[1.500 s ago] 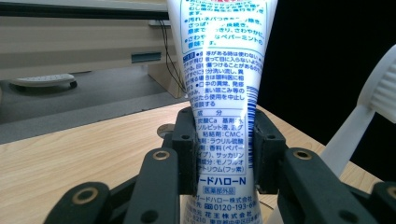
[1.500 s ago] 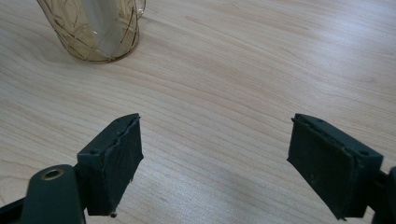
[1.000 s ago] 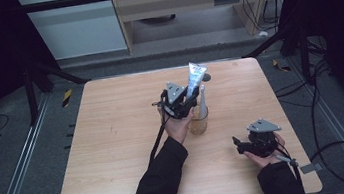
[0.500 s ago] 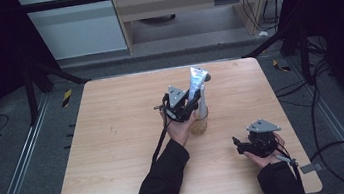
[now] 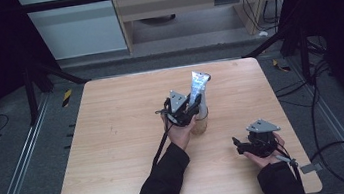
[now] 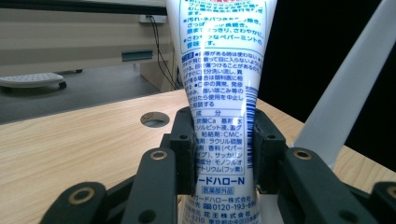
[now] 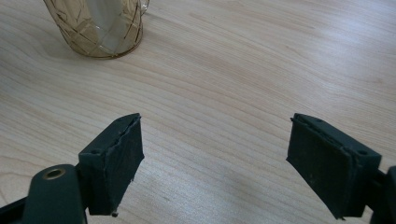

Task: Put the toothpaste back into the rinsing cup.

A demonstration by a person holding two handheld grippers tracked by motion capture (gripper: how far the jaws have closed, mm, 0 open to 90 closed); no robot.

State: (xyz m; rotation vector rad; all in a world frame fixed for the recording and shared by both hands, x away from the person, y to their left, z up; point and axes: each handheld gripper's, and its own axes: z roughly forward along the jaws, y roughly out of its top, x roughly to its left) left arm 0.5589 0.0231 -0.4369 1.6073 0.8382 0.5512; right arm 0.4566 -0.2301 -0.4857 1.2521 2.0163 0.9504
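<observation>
Little has shifted over the last second: the left gripper, just left of centre in the high view, has eased the white plastic toothpaste tube with blue print a touch more upright, its flat crimped end pointing up and slightly right, while the lower end sits in the amber-tinted cut-pattern drinking glass. In the left gripper view the two black jaws press on either side of the tube, so the grip is firm and narrow, and I would judge the tube is being settled into the glass, with release the likely next step. A small round hole in the light wooden tabletop shows just beyond the jaws. Further right, near the lower right of the high view, the right gripper rests low over the table with its jaws spread wide and holding nothing; its own view shows bare wood between the pads and the glass at upper left. Wide clear board lies all around the glass, well away from every table edge.
</observation>
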